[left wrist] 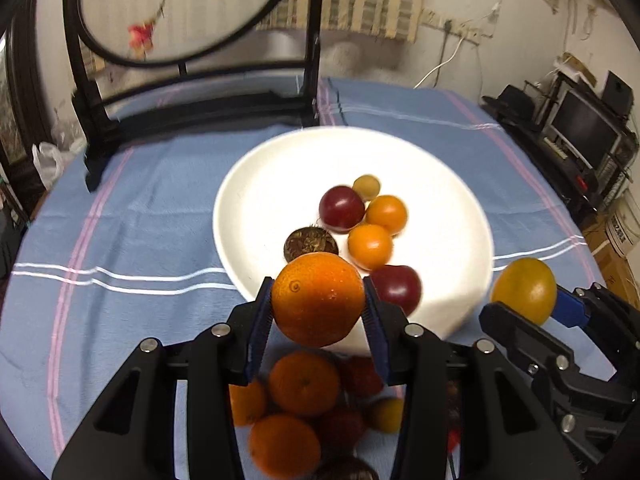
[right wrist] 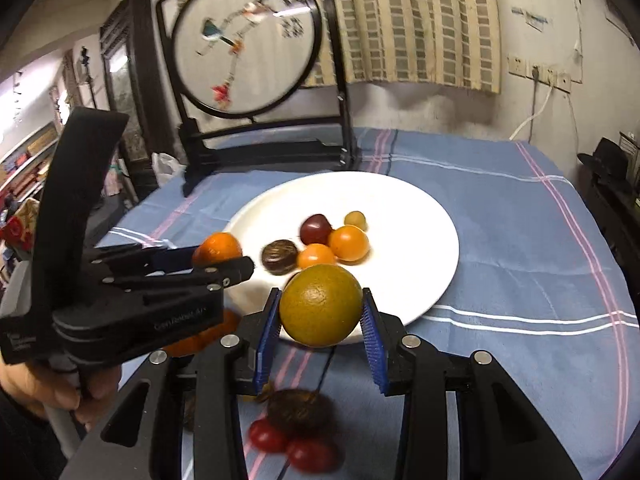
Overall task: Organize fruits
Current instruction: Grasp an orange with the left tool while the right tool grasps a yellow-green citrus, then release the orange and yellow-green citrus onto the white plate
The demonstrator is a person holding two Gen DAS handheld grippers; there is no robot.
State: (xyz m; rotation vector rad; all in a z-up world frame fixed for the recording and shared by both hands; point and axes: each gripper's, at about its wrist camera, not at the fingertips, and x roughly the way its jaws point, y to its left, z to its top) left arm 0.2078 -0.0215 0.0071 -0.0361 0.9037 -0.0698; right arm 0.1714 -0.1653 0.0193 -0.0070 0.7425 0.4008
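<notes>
My left gripper [left wrist: 318, 300] is clamped on an orange [left wrist: 318, 298], pads tight on both sides. My right gripper [right wrist: 320, 312] is pinching a greenish-yellow citrus [right wrist: 321, 311] the same way. White plate [left wrist: 260, 184] sits just ahead of both jaws, with small fruit on it. Loose fruit pile [left wrist: 304, 412] lies on the blue cloth [left wrist: 140, 220] beneath my left jaws.

Both tools are matte black plastic with triangular cut-outs and round silver screw heads on the finger links. The left tool [left wrist: 318, 312] and the right tool [right wrist: 320, 316] carry ribbed blue pads [right wrist: 266, 344]. The left tool's body bears small pale lettering, blurred. A bare-skinned hand [right wrist: 44, 392] grips its handle.
</notes>
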